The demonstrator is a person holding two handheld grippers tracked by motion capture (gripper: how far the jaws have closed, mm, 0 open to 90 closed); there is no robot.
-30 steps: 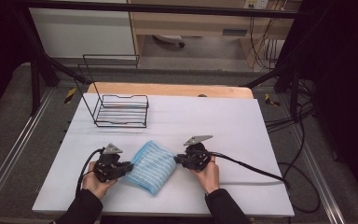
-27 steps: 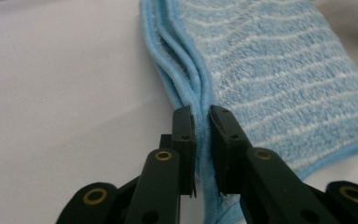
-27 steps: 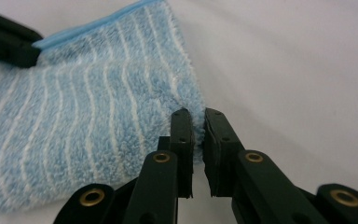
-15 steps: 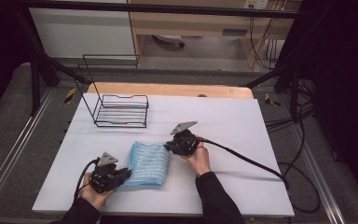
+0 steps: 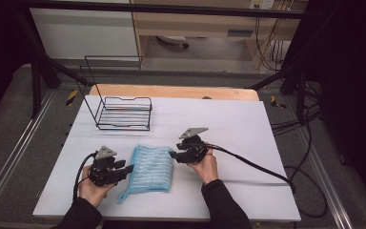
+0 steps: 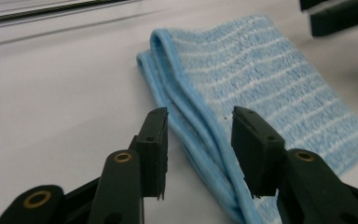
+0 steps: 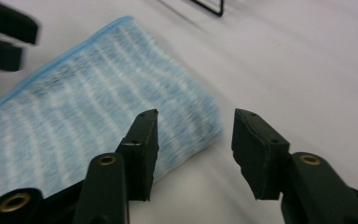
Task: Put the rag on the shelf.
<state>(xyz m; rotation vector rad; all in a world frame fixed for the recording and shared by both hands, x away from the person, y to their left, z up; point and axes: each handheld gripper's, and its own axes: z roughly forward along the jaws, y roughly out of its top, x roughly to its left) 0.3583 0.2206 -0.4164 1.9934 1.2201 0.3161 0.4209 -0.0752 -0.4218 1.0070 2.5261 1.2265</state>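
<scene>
A folded light-blue knitted cloth with white stripes point(image 5: 150, 167) was seen lying flat on the white tabletop point(image 5: 248, 119), near the front edge, between the two hand-held black grippers. The left gripper point(image 5: 126, 170) was held just at the cloth's left edge; in the left gripper view its jaws, which had just been opening, stood partly apart over the layered blue hem point(image 6: 200, 135), and no grip on it was seen. The right gripper point(image 5: 172, 154) was held at the cloth's far right corner; in the right gripper view its jaws, also just opened, stood partly apart with the corner of the cloth point(image 7: 186, 121) below them and nothing clamped. A black wire rack point(image 5: 124, 113) was seen standing well apart from the cloth, toward the table's far left.
</scene>
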